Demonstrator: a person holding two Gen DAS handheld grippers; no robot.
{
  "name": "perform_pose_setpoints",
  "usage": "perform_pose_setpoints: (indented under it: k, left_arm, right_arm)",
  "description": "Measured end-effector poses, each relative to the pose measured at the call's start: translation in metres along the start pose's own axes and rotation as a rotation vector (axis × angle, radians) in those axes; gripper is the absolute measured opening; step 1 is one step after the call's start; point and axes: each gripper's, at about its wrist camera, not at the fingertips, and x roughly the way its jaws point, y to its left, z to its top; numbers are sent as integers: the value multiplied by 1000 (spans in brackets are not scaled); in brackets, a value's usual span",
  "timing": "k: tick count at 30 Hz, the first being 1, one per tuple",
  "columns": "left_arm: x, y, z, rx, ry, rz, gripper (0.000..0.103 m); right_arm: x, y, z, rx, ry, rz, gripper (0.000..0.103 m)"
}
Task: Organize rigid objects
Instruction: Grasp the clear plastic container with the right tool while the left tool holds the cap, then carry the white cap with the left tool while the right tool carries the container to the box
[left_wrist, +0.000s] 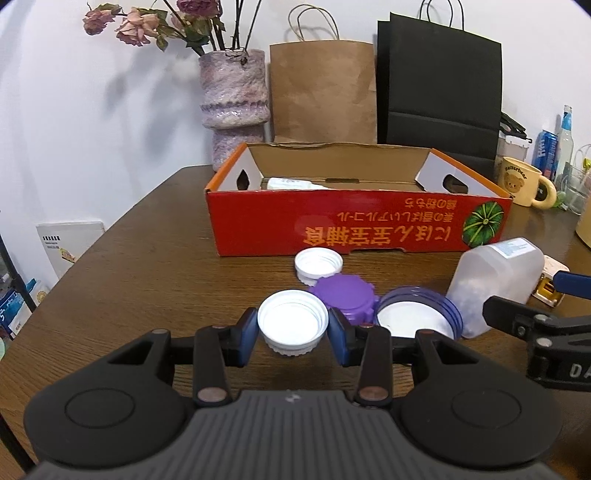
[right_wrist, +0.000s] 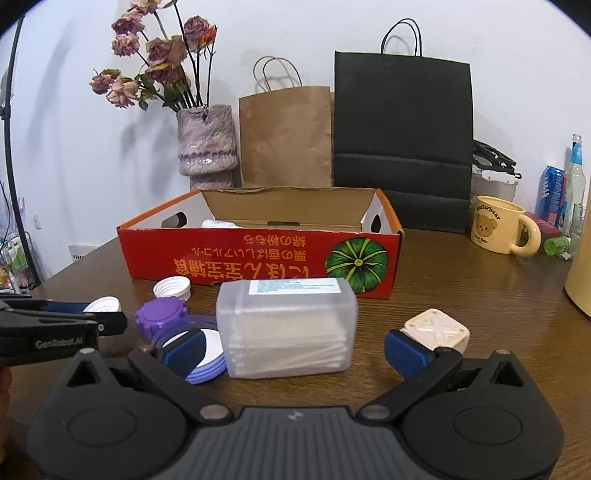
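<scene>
My left gripper (left_wrist: 291, 330) is shut on a white lid (left_wrist: 292, 320), its blue pads touching both sides, the lid slightly above the table. Behind it lie a purple cap (left_wrist: 345, 297), a purple-rimmed lid (left_wrist: 417, 317) and a second white lid (left_wrist: 318, 264). My right gripper (right_wrist: 295, 350) is open, its pads on either side of a translucent plastic box of cotton swabs (right_wrist: 288, 328) lying on the table. A red cardboard box (right_wrist: 258, 258) stands open behind, holding a white item (left_wrist: 288, 183).
A cream cube-shaped object (right_wrist: 437, 328) sits right of the swab box. A bear mug (right_wrist: 498, 229), bottles and a can (right_wrist: 552, 195) stand at the right. A vase of dried roses (right_wrist: 207, 147), a brown bag (right_wrist: 286, 136) and a black bag (right_wrist: 402, 136) line the wall.
</scene>
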Motion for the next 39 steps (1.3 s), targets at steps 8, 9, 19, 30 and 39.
perform_pose_setpoints:
  k: [8,9,19,30,39]
  left_arm:
    - [-2,1,0,-2,-10,0,41]
    - [-2,1,0,-2,-11,2,41]
    - [-3,1,0,-8,-16,3,41]
    - [-13,2,6,-23,-50,1,41]
    - [-19,0,33,-27,-94,12,41]
  right_arm:
    - [22,5,8,26,26,-4,102]
    - [25,5,9,29,30,-2,100]
    - [26,6,8,40,21,0,82]
    - [9,12,12,-3,-55,-2,82]
    - [1,15,27,-11,-100,21,82]
